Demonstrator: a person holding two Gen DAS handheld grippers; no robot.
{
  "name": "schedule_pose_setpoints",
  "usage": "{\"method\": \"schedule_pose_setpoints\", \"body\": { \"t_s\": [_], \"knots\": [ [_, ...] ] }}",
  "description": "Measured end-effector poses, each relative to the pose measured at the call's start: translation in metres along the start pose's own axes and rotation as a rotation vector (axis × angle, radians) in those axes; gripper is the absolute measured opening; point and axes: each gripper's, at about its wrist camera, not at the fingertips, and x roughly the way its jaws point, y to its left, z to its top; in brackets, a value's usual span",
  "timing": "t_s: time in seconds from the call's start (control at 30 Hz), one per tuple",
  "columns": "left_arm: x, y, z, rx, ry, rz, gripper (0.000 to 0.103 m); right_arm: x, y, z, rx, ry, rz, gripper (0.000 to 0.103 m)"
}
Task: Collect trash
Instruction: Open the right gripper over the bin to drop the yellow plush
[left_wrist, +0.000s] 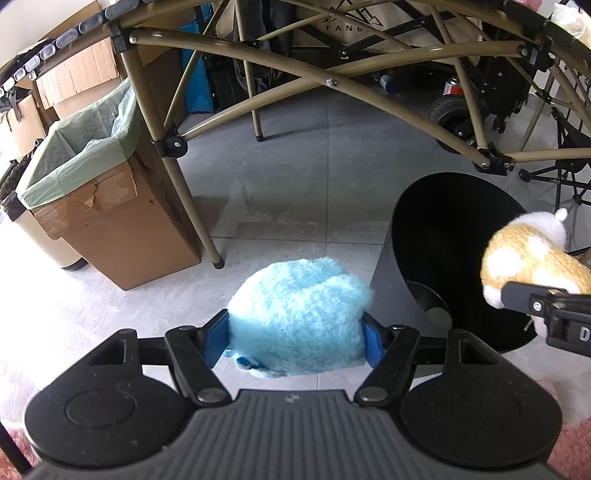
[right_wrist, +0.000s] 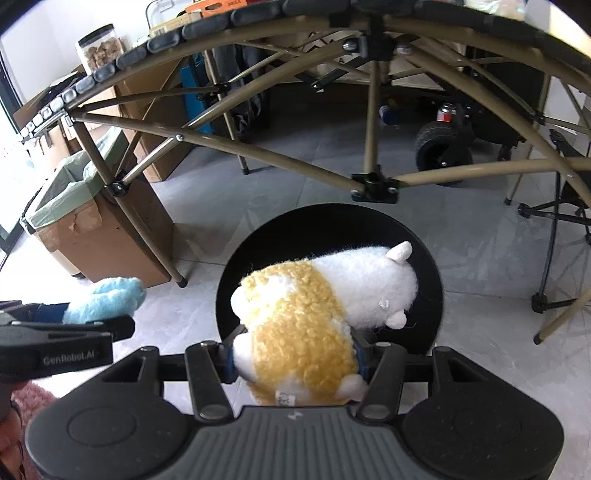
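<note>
My left gripper is shut on a fluffy light-blue plush toy and holds it above the floor, just left of a black round bin. My right gripper is shut on a white and orange plush toy and holds it directly over the open mouth of the black bin. The orange plush also shows in the left wrist view, over the bin's right side. The blue plush shows at the left of the right wrist view. The bin's inside is dark.
A cardboard box lined with a green bag stands on the floor to the left, also in the right wrist view. A folding table's tan legs and struts cross above and behind. A wheeled cart and a folding chair stand behind.
</note>
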Motion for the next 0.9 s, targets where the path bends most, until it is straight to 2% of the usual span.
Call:
{"method": "schedule_pose_setpoints", "body": {
  "t_s": [0.7,0.83,0.87,0.9],
  "knots": [
    [0.017,-0.001,0.01,0.001,0.031,0.009,0.071,0.066,-0.01,0.017,0.064,0.107,-0.04,0.054],
    [0.019,-0.002,0.011,0.006,0.033,0.007,0.071,0.068,-0.015,0.017,0.1,0.109,-0.044,0.058],
    [0.019,-0.001,0.011,0.006,0.035,0.006,0.071,0.069,-0.018,0.017,0.116,0.111,-0.044,0.06],
    [0.02,-0.002,0.011,0.006,0.036,0.007,0.071,0.069,-0.019,0.018,0.128,0.114,-0.045,0.068]
  ]
}}
